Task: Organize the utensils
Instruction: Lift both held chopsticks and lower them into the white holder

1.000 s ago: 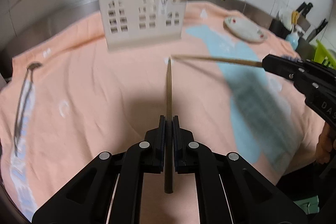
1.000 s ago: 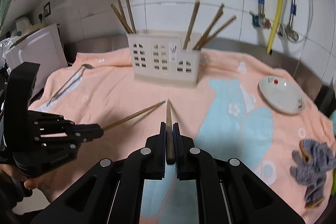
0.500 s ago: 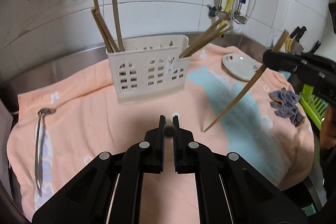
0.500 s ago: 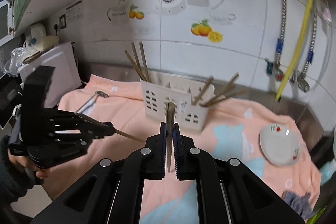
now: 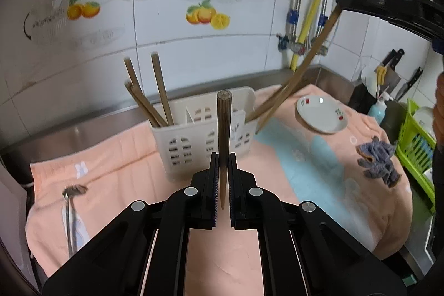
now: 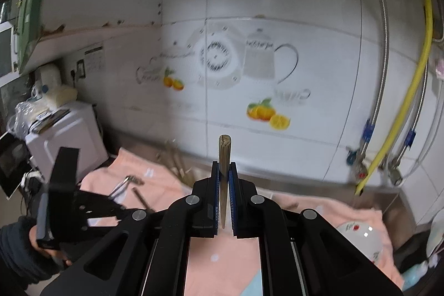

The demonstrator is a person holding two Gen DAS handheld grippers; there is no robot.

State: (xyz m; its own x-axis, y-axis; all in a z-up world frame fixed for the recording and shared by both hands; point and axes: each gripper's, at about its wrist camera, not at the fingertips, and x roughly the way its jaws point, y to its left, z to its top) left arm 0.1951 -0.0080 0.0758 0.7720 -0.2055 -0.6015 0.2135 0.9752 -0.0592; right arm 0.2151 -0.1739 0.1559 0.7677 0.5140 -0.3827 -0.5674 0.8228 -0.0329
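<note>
While each chopstick is a light, stiff stick of wood, we judge it apt to pivot or slip between flat pads, so a hold near the thin end, as we have now, leaves the long thick end free to swing. Our left chopstick point(image 5: 223, 129) stands almost upright in the left gripper point(image 5: 222, 179), its jaws pinched narrow on the tapered lower part, the blunt end up. Our right chopstick point(image 6: 224, 157) sits the same way in the right gripper point(image 6: 223, 185), clamped tight near its point; seen from the left wrist it slants steeply, tip down toward the holder.

Behind the left stick stands the white slotted utensil holder point(image 5: 194, 146) on the peach towel point(image 5: 125, 171), with chopsticks already leaning in its left and right compartments. We would lower each stick tip first into one of those.

Both grippers are held above the counter, tilted somewhat downward, the right one high enough that its view is mostly wall tile. A spoon point(image 5: 70, 212) lies on the towel to the left, and a small plate point(image 5: 322, 114) to the right.
</note>
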